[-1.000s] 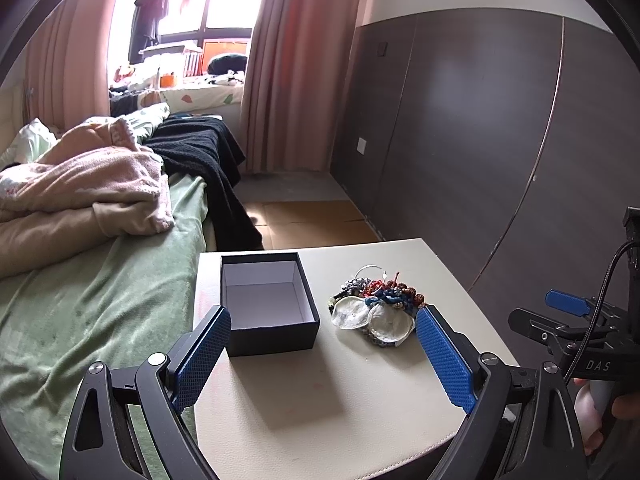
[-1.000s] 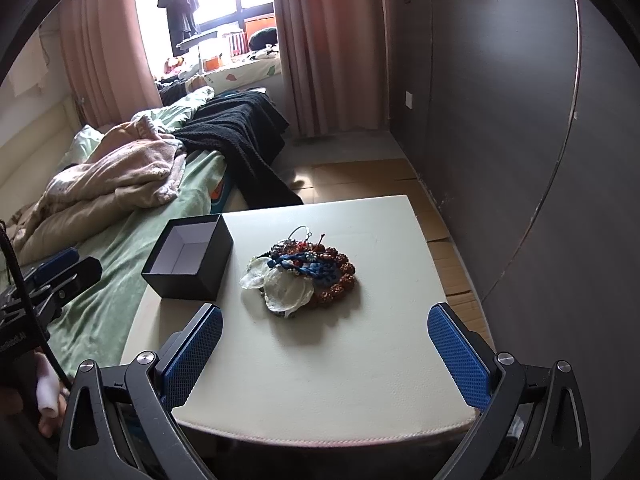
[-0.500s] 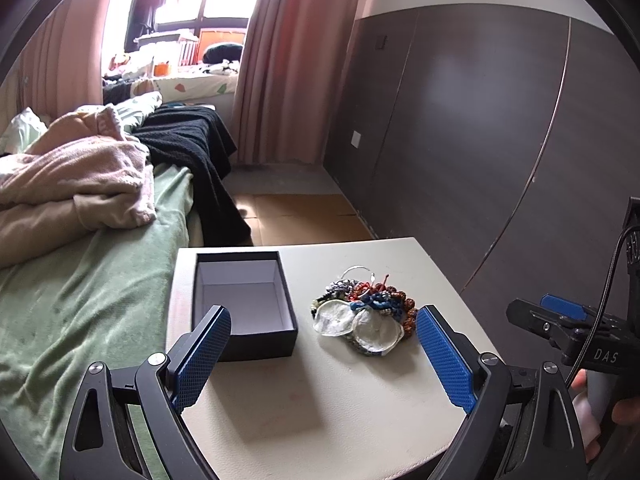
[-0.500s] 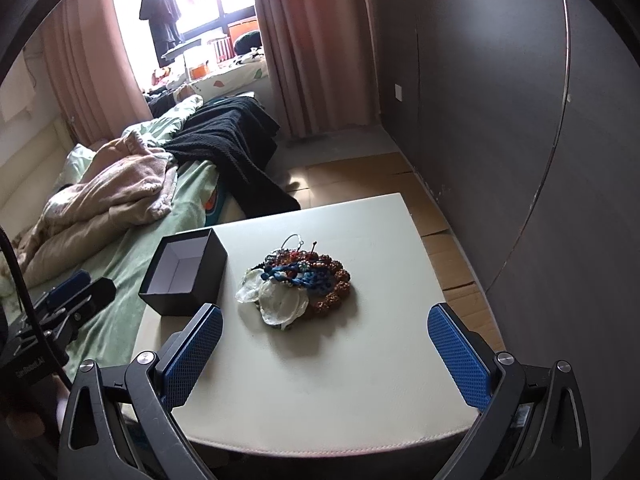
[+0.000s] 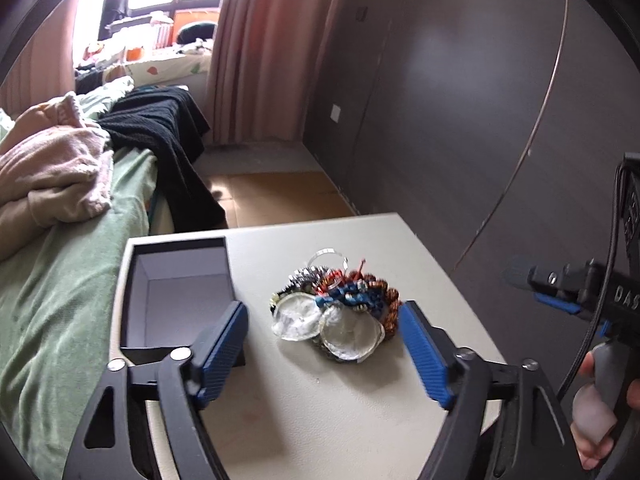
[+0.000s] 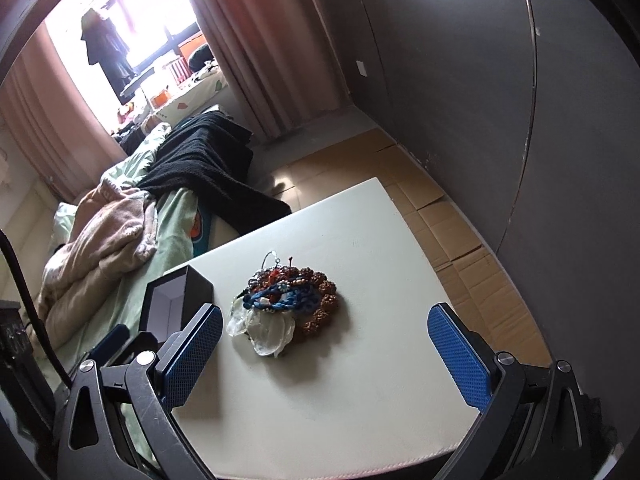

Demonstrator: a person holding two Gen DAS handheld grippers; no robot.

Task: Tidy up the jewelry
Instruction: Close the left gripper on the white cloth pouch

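A small white table (image 5: 360, 420) beside a bed (image 5: 60, 280) carries the whole job. An open black box (image 5: 180, 292) sits at the table's left edge, next to the bed, its pale inside bare, so nothing appears to have been put away yet. The jewelry (image 5: 336, 308) lies in one heap near the table's middle, just right of the box but apart from it: brown bead strands, a blue braided cord, a thin metal ring at the far side and two clear plastic pouches (image 5: 324, 324) at the near side.

The left gripper (image 5: 328, 356) hovers above the near part of the table with its jaws spread wide, the heap framed between its blue pads (image 5: 220, 352), which reads as lining up for a first pick. It touches nothing. The right gripper (image 6: 332, 360) hangs tilted over the table's near edge, jaws likewise wide apart and holding nothing, the heap sitting between its fingers in its own view.

The tangled strands look likely to lift together, so a pinch at a single outer piece, such as a pouch, seems the safer start
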